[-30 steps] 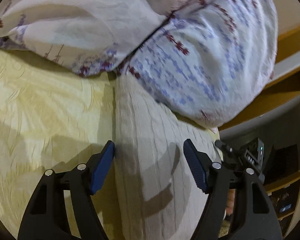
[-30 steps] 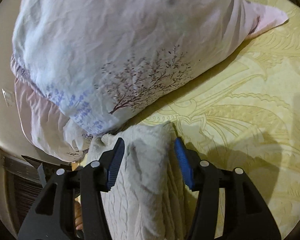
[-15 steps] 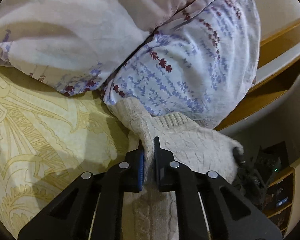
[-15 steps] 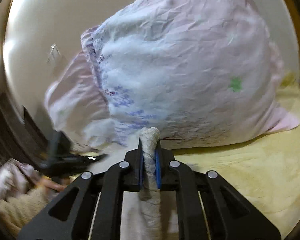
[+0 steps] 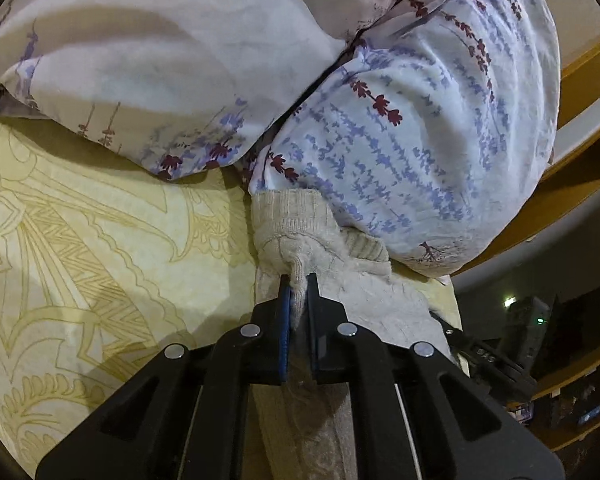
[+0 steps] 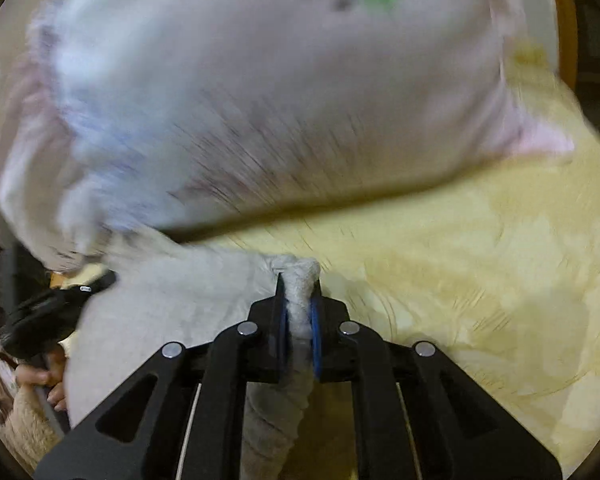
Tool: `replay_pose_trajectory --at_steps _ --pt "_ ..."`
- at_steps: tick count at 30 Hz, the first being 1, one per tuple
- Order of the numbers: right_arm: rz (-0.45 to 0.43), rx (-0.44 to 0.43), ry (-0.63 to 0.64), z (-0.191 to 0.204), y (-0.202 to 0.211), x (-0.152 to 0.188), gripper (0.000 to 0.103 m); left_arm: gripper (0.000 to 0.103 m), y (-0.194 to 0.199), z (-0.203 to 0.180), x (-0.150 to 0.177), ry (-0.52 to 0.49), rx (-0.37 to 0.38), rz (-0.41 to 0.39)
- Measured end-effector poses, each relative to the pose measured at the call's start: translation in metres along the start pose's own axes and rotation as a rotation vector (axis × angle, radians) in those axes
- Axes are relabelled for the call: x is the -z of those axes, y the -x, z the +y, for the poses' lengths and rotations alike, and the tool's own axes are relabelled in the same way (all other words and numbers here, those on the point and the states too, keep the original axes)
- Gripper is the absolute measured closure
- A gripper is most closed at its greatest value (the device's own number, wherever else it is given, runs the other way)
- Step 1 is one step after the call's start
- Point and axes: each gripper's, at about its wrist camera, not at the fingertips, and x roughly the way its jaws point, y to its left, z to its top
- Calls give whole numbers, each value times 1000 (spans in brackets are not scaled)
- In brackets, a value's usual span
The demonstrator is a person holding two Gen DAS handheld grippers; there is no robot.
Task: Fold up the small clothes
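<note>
The cream knit top [image 5: 324,252] lies on the yellow bed [image 5: 100,248], right below the pillow [image 5: 412,140]. Both the left gripper [image 5: 298,286] and the right gripper [image 6: 298,286] pinch a fold of it tight between their fingers.

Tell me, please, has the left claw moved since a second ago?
Yes. The left claw, then open over the sweater, is now shut on it, closer to the floral pillow.
</note>
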Motion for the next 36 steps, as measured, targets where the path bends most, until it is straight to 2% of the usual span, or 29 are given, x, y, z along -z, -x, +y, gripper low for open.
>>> replay_pose_trajectory --at_steps 2,3,4,5,6,7,9,12,18,21,25,27,29,30,36 --pt "-6 -29 -29 -4 6 -1 90 96 1 -2 -1 -3 -6 3" --pt "-12 -37 -39 -5 12 -1 81 95 2 -4 -1 -1 -2 6" --pt "-27 -39 -57 -9 23 1 76 95 12 -1 -2 2 0 6" --pt "-35 -49 -72 -12 31 3 64 91 18 0 -1 7 7 7" --pt "-38 -74 -91 -16 40 7 57 85 23 -1 0 6 10 8" --pt "-43 -118 -117 -21 51 13 56 80 30 -1 2 0 10 8" --pt "-43 -183 -143 -26 64 25 54 58 48 2 15 -8 9 6" --pt "-34 -257 -150 -30 83 52 53 47 65 2 38 -24 33 28" --pt "-27 -308 -125 -21 100 94 53 37 88 -4 84 -75 36 30" --pt "-21 -278 -86 -14 103 106 53 32 91 -14 101 -128 -9 16" --pt "-14 -255 -55 -6 104 115 54 30 84 -26 115 -190 -68 5" --pt "2 -220 -42 -2 97 121 61 30 78 -34 123 -241 -154 0" --pt "19 -200 -38 1 90 125 71 30 72 -36 127 -268 -195 15" --pt "22 -190 -41 1 86 127 73 30 66 -39 130 -289 -226 22" --pt "9 -154 -38 5 84 129 80 30 54 -38 134 -305 -260 23"
